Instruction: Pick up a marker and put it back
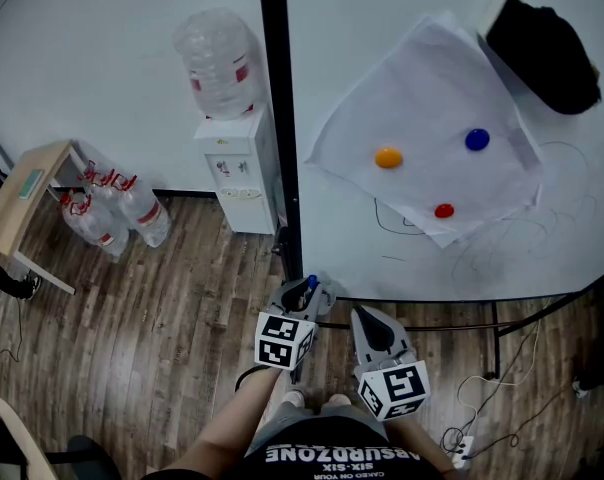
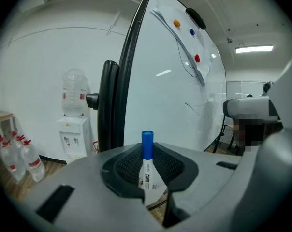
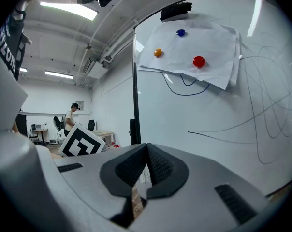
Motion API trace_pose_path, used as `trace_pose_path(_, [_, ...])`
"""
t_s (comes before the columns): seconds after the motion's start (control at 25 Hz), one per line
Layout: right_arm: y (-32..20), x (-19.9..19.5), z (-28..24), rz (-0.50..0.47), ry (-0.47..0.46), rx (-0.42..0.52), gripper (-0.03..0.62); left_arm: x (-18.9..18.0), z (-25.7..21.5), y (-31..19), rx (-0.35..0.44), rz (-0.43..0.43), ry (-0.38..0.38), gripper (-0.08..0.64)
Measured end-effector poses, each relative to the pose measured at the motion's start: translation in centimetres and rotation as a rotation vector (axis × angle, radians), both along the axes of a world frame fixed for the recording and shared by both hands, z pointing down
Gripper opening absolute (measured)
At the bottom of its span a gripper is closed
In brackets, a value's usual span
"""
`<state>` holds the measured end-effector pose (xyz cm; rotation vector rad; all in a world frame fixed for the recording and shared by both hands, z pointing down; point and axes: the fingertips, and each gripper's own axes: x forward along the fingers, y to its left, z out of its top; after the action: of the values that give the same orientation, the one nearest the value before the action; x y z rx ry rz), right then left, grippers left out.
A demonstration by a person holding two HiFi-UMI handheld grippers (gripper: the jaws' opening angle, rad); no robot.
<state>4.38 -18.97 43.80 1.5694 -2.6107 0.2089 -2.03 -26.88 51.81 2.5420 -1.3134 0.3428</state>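
The left tool clamps the blue-capped marker upright between its jaws — the right tool closed together.

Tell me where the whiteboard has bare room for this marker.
Bare whiteboard lies between the black frame post and the paper sheet, and below the sheet, where only pen scribbles run. Crowded: the sheet's orange magnet, blue magnet and red magnet, plus the black eraser at its upper corner.

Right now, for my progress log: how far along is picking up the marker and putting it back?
Done: the marker is picked up. In hand: the left gripper is shut on it, blue cap pointing up, clear of the whiteboard. Left: putting it back; its resting place isn't visible. The right gripper is shut, empty.
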Motion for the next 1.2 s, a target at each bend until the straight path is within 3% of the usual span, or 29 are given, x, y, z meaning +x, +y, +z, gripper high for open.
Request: trace_pose_path(1.2, [0.7, 0.2, 0.2, -0.015, -0.002, -0.002, -0.002, -0.2, 2.0, 1.2, -0.039, -0.006, -0.027, 0.063])
